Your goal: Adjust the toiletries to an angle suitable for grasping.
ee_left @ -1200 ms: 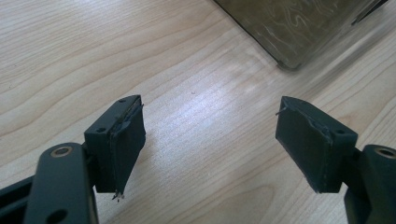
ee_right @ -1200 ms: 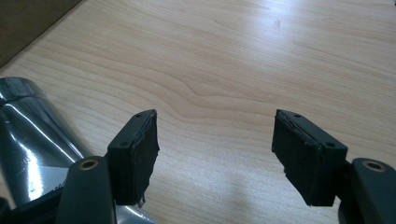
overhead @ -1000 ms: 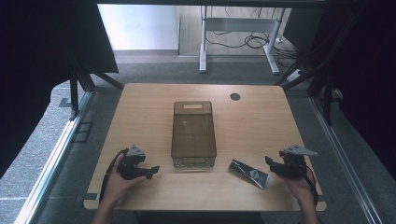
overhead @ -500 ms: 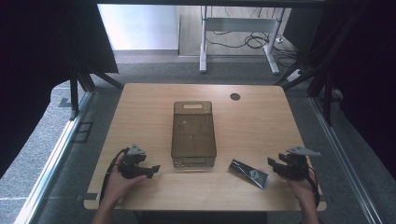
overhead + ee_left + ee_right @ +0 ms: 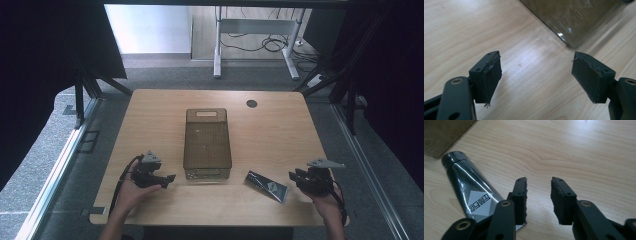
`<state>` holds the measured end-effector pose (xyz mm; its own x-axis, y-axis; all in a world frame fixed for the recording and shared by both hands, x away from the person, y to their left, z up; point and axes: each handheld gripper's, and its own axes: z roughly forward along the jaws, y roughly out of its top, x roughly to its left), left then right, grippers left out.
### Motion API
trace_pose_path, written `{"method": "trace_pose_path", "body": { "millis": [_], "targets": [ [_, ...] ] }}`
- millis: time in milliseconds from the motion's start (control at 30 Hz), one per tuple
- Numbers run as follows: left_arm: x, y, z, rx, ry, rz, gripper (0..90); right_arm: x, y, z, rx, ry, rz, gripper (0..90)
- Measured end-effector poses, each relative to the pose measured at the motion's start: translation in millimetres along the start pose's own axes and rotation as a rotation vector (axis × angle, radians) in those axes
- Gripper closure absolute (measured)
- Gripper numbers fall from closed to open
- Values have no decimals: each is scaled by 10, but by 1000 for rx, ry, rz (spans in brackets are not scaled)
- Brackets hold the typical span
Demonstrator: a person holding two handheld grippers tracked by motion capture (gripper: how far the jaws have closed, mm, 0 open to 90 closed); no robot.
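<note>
Dark glossy tube (image 5: pixel 471 192) with a screw cap and white label lies flat on the surface (image 5: pixel 280 125), near edge, just beside the right tool (image 5: pixel 304 178). Likely light, soft-walled, slick; grab mid-body or at the stiffer cap. Right tool partly apart, left tool (image 5: pixel 536 77) wide apart, both empty. Smoked translucent bin (image 5: pixel 207 145) sits centre, clear of the tube.

Both grippers' fingers (image 5: pixel 487 75) apart, empty.

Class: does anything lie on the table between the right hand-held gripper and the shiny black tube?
Nothing visible does. Bare wood separates the right hand-held gripper from the shiny black plastic tube; the smoky transparent plastic bin sits farther left.
</note>
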<state>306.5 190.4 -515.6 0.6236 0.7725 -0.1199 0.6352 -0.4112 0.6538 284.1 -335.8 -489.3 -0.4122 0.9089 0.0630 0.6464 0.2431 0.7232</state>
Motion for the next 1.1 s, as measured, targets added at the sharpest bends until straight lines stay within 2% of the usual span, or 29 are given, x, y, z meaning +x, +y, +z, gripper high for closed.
{"method": "trace_pose_path", "body": {
  "millis": [100,200,300,333,367,400,533,567,667,700,733,767,833,933,967,1000,1100],
  "targets": [
    [-34,-26,1,4,0,-6,243,31,45,-4,-1,17,-9,715],
    [-37,-16,-39,-12,4,-9,243,62,87,17,5,30,-22,740],
    [-31,-7,-31,-9,6,-9,243,107,180,60,32,93,-26,810],
    [-33,-7,-21,-3,7,-7,243,142,220,79,56,110,-47,816],
    [-38,-8,-14,0,2,-6,243,238,303,102,103,116,-97,816],
    [-41,-7,-10,0,0,-3,243,238,303,102,103,116,-97,816],
    [-60,-11,-10,1,-14,-3,243,399,444,132,169,145,-163,825],
    [-60,-11,-12,-1,-16,-4,243,490,514,157,204,156,-198,839],
    [-55,-10,-14,-1,-18,1,243,608,591,185,238,200,-222,869],
    [-55,-9,-14,-2,-18,0,243,608,591,185,238,200,-222,869],
    [-55,-8,-14,-1,-18,0,243,693,632,218,264,225,-248,885],
    [-56,-7,-13,-1,-17,0,243,693,632,218,264,225,-248,885],
    [-59,-7,-10,1,-17,1,243,810,667,285,303,240,-284,889],
    [-65,-6,-8,3,-20,3,243,943,677,340,326,266,-308,889],
    [-65,-6,-7,3,-21,3,243,943,677,340,326,266,-308,889],
    [-66,-5,-5,3,-22,3,243,1022,667,376,342,273,-325,889],
    [-62,-9,5,7,-22,5,243,1103,632,445,372,277,-351,893]
  ]
}}
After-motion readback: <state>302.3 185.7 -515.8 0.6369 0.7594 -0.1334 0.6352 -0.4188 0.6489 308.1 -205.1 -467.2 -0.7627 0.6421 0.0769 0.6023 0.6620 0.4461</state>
